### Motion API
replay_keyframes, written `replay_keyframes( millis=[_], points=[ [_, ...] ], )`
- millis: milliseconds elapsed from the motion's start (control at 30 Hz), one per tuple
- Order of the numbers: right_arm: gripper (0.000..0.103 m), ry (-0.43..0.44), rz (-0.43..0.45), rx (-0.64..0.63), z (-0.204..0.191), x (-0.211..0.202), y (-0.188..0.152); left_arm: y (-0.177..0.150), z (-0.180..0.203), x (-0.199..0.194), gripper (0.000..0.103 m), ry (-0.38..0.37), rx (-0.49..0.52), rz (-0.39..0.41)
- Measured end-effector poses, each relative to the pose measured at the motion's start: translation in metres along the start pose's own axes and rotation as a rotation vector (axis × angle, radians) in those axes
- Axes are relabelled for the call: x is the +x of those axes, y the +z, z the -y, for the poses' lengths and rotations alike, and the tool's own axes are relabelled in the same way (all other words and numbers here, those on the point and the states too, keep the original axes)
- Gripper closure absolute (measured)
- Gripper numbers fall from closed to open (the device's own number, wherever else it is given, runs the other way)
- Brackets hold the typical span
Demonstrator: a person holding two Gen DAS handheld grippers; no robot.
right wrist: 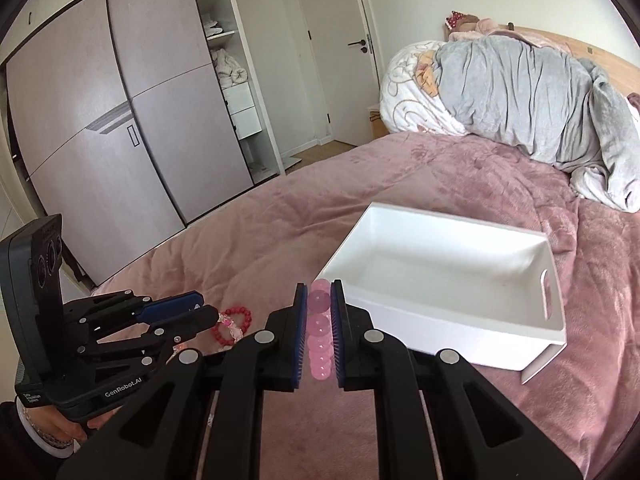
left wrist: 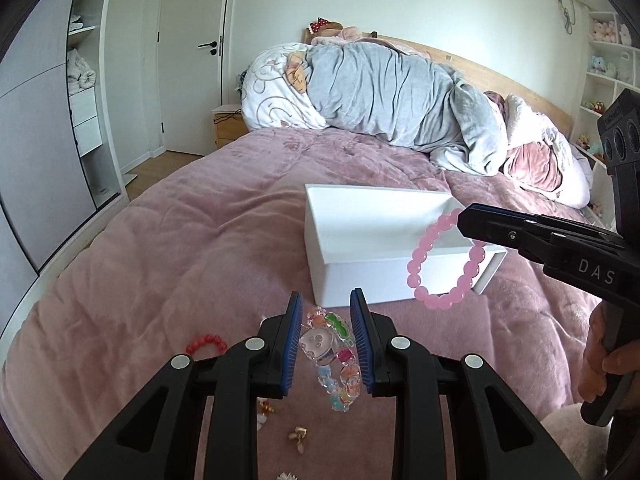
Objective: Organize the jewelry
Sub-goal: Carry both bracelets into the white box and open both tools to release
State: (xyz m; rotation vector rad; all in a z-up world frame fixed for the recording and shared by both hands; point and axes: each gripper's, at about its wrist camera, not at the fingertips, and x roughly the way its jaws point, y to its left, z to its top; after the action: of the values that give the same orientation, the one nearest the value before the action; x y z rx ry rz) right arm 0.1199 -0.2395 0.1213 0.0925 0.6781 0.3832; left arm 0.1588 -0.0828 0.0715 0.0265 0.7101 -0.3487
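Note:
My left gripper [left wrist: 326, 312] is shut on a clear charm bracelet [left wrist: 334, 356] with coloured beads and holds it above the pink blanket. My right gripper [right wrist: 320, 292] is shut on a pink bead bracelet [right wrist: 319, 328], which hangs from it in the left wrist view [left wrist: 444, 264], in front of the near side of the white box. The white box [right wrist: 460, 332] stands open on the bed and looks empty. A red bead bracelet [left wrist: 206, 343] lies on the blanket to the left; it also shows in the right wrist view [right wrist: 236, 326].
Small gold and white trinkets [left wrist: 298, 436] lie on the blanket below my left gripper. A heap of grey and white bedding [left wrist: 380, 96] fills the head of the bed. Wardrobes [right wrist: 120, 120] and a door [right wrist: 332, 52] stand to the left.

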Motion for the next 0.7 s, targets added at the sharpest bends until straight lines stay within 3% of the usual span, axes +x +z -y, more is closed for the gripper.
replay_keyframes(
  millis=[400,700],
  points=[
    [0.091,-0.094,0.065,-0.012,0.060,-0.010,0.057,0.091,0.037,0.034,0.074,-0.020,0.097,0.023],
    [0.091,-0.061,-0.010,0.070,0.104,0.030,0.080,0.152,0.072,0.085,0.074,-0.044,0.192,0.022]
  ],
)
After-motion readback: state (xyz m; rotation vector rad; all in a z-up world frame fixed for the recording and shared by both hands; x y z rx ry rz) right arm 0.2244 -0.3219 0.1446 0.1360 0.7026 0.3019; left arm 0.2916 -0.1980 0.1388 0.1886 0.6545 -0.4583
